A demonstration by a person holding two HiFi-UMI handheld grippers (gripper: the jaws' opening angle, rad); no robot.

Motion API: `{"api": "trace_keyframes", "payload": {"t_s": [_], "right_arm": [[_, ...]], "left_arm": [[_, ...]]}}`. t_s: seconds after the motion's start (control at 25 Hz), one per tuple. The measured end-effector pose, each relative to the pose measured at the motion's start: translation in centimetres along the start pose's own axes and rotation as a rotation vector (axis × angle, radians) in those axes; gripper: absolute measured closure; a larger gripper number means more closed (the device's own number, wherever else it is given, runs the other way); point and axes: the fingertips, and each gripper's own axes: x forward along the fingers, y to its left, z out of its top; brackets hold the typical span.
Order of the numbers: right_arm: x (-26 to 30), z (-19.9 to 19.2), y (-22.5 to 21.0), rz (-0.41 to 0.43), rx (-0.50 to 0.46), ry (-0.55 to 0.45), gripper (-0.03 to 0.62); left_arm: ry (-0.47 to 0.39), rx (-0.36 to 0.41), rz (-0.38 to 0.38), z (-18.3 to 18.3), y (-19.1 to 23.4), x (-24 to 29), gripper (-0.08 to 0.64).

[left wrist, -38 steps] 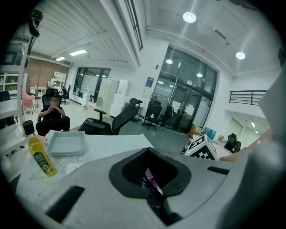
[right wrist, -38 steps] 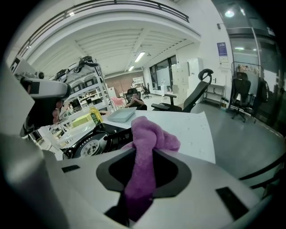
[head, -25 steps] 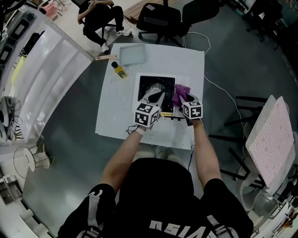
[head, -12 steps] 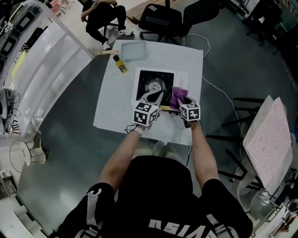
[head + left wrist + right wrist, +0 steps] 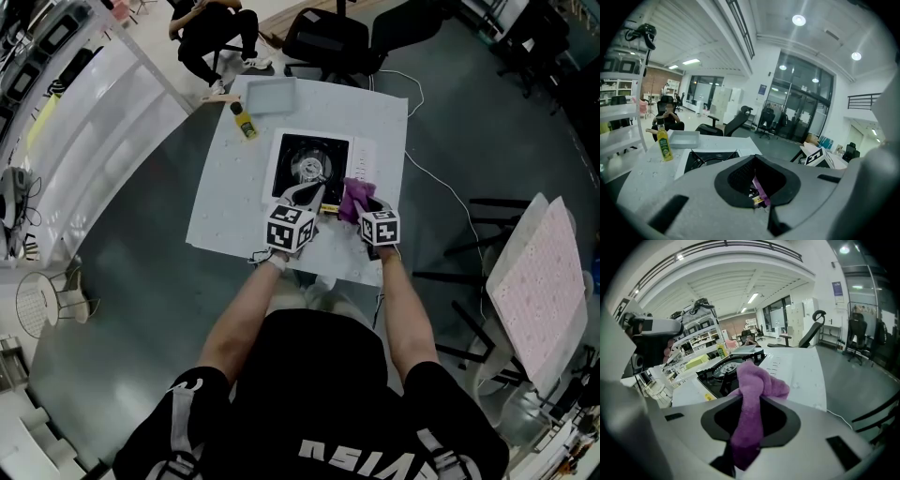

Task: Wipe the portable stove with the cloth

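Right gripper (image 5: 749, 430) first: jaws pinch the purple cloth (image 5: 757, 385). A strip runs down through the gap and a bunched wad sticks out past the tips. Left gripper (image 5: 762, 194): jaws pressed together, nothing between them; only a bit of cloth and a yellow label show through the opening beyond.

Head view: both grippers sit side by side at frame centre, left gripper (image 5: 314, 194) over the lower edge of the portable stove (image 5: 314, 161), right gripper (image 5: 363, 208) just right of it. The cloth (image 5: 354, 197) is at the stove's lower right corner, over the black top's edge; can't tell if it presses on the surface.

The stove, with its black burner area and white side panel, sits mid-table on the white table (image 5: 225, 216). A yellow bottle (image 5: 243, 122) stands near the stove's upper left and a pale tray (image 5: 268, 95) sits just above that at the table's top edge. Black office chairs (image 5: 323, 37) stand past the table at top centre, and a seated person (image 5: 211, 28) is at upper left. The person's forearms run down to the bottom of the frame.
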Motion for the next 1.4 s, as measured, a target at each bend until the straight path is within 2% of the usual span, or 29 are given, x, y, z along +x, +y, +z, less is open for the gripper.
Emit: {"api": "trace_keyframes", "payload": {"t_s": [0.36, 0.64, 1.0, 1.4], "right_arm": [[-1.7, -0.9, 0.8, 0.006, 0.038, 0.019, 0.489], [-5.4, 5.5, 0.3, -0.016, 0.058, -0.111, 0.489], [-10.2, 12.3, 1.2, -0.028, 0.007, -0.246, 0.489], [-11.4, 14.0, 0.8, -0.025, -0.004, -0.275, 0.489]], "left_arm": [[-0.035, -0.050, 0.059, -0.1, -0.2, -1.8, 0.551], [-0.121, -0.080, 0.120, 3.5, 0.9, -4.0, 0.551], [-0.195, -0.073, 0.125, 7.1, -0.2, -5.5, 0.551], [-0.212, -0.069, 0.131, 8.0, -0.9, -5.2, 0.551]]}}
